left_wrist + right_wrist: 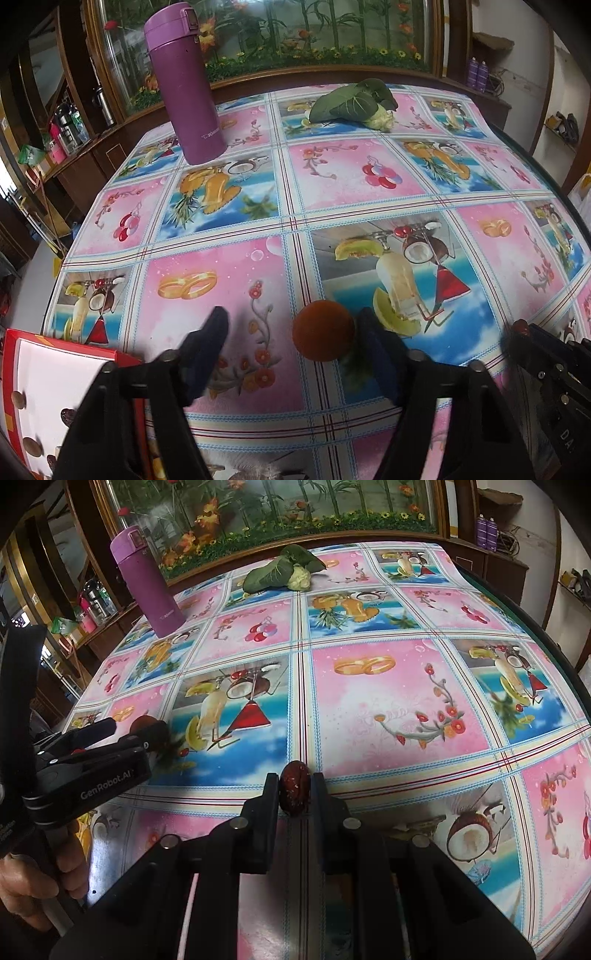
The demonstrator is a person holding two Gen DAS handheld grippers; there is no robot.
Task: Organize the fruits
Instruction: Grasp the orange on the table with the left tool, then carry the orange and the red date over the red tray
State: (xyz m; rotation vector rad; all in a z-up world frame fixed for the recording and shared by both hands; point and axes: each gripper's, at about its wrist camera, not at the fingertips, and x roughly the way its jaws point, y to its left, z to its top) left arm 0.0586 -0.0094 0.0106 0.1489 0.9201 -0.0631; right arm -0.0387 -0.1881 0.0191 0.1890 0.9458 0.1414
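The right claw (294, 794) is pinched shut on a wrinkled dark red date (294, 792), lifted clear for carrying, while the left claw (291, 332) gapes wide around a round orange fruit (323, 329) resting on the worktop (332, 177), probably about to close on it. A red-rimmed box (55, 365) waits at the left, likely their destination. The glossy patterned cloth also bears a purple flask (184, 81) and leafy greens (354, 103), before a flower-painted cabinet (295, 37).

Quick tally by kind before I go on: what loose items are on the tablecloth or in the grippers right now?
Round orange fruit: 1, orange, between the open left gripper's fingers.
Dried red fruit: 1, date, held in the right gripper.
Leafy vegetable: 1, greens at the far side.
Flask: 1, purple.
Box: 1, red-rimmed, at the near left edge.
Total: 5
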